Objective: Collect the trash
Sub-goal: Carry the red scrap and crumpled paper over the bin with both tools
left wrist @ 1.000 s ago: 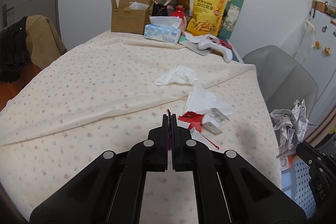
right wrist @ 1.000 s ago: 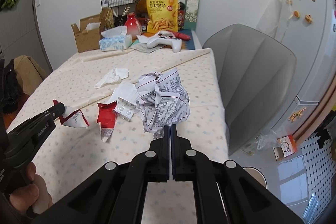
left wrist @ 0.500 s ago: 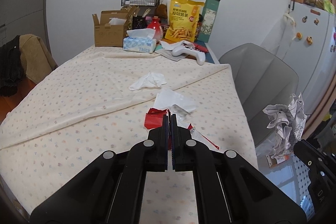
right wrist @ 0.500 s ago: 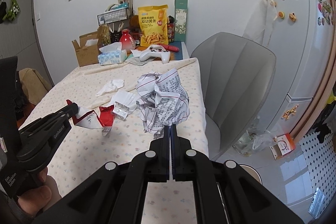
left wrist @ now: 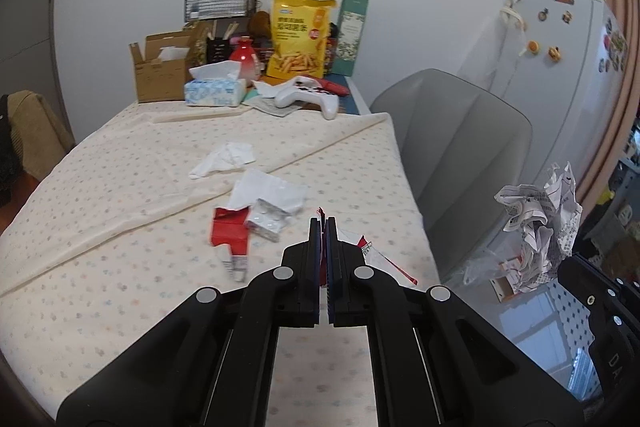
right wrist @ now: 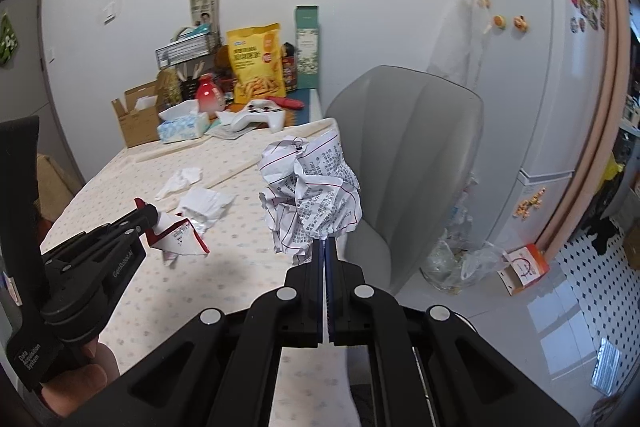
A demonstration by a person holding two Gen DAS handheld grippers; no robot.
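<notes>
Two grippers are clamped on trash: the right gripper pinches a crumpled printed paper, the left gripper, marked "GenRobot.AI", a red-and-white wrapper. More scraps are seen at 11 o'clock near the table edge; open floor lies at 3 o'clock.

Crumpled printed paper ball aloft, red-white wrapper aloft, tissues on table
</notes>
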